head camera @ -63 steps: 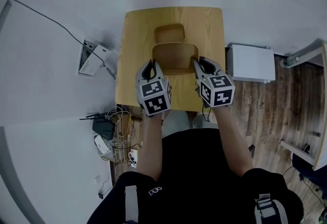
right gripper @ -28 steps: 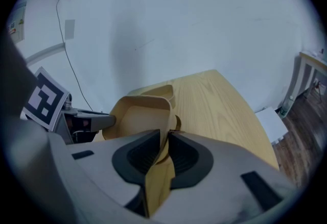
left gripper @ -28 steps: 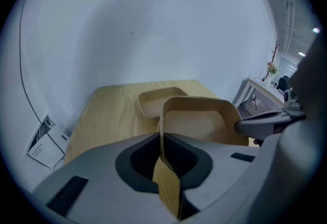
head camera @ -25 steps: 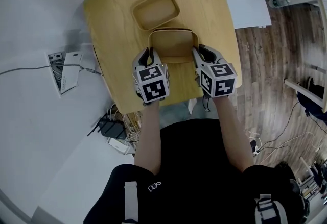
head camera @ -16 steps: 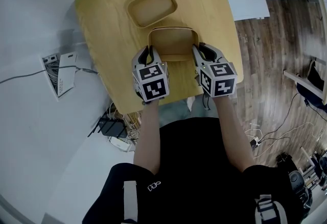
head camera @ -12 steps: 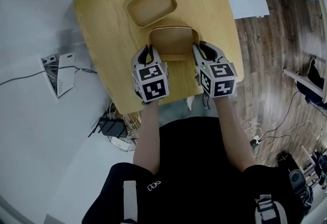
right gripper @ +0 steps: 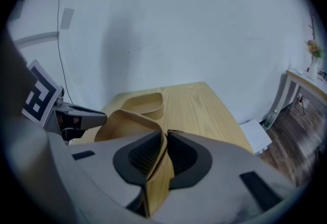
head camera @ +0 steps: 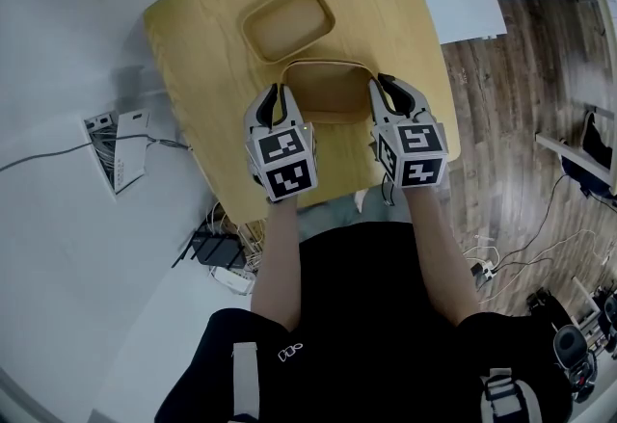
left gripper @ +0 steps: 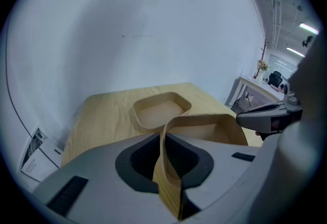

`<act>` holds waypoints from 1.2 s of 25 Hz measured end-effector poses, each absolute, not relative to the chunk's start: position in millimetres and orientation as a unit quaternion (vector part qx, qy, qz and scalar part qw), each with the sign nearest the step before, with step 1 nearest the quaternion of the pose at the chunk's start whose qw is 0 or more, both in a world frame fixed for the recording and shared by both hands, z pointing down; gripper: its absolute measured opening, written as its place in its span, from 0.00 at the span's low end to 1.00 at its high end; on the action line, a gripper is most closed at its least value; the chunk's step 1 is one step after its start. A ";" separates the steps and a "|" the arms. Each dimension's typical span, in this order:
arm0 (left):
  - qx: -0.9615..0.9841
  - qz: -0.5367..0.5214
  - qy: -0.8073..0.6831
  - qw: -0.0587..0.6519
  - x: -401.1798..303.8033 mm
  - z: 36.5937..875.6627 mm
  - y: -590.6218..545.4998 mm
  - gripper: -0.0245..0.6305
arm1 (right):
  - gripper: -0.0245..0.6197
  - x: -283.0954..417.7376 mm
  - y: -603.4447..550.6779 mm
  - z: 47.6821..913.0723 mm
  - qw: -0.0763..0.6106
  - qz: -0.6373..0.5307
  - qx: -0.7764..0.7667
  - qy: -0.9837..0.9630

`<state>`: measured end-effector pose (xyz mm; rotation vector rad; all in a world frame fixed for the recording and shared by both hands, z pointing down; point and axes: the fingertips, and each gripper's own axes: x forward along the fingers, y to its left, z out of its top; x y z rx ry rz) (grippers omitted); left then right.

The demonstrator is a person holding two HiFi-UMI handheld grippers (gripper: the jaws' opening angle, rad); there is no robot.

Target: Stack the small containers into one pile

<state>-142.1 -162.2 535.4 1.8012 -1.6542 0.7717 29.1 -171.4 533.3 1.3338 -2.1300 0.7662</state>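
While I hold the big tray (head camera: pixel 328 92) by both sides, my left gripper (head camera: pixel 281 101) and right gripper (head camera: pixel 385 92) each pinch its thin wall. It is just beside the small tray (head camera: pixel 287 23), on my side of it.

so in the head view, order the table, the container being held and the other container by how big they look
1. table, clearly the largest.
2 and 3. held container looks slightly bigger than the resting container, but it sits nearer the camera, so that order is unsure.
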 end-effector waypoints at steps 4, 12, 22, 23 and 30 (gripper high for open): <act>0.679 0.281 -0.619 0.276 -143.2 531.1 -170.8 0.11 | 0.08 25.3 -178.7 530.3 0.256 0.271 0.492 -0.787; 0.677 0.296 -0.607 0.292 -142.1 549.3 -176.3 0.07 | 0.08 23.6 -182.0 546.9 0.276 0.283 0.489 -0.778; 0.684 0.286 -0.601 0.298 -142.0 559.2 -179.9 0.04 | 0.09 20.2 -181.7 562.7 0.297 0.281 0.486 -0.773; 0.684 0.284 -0.602 0.299 -142.9 558.6 -180.1 0.05 | 0.09 20.2 -181.5 562.1 0.297 0.279 0.486 -0.773; 0.686 0.267 -0.597 0.318 -148.0 557.7 -176.9 0.12 | 0.20 23.6 -173.0 566.5 0.305 0.295 0.487 -0.763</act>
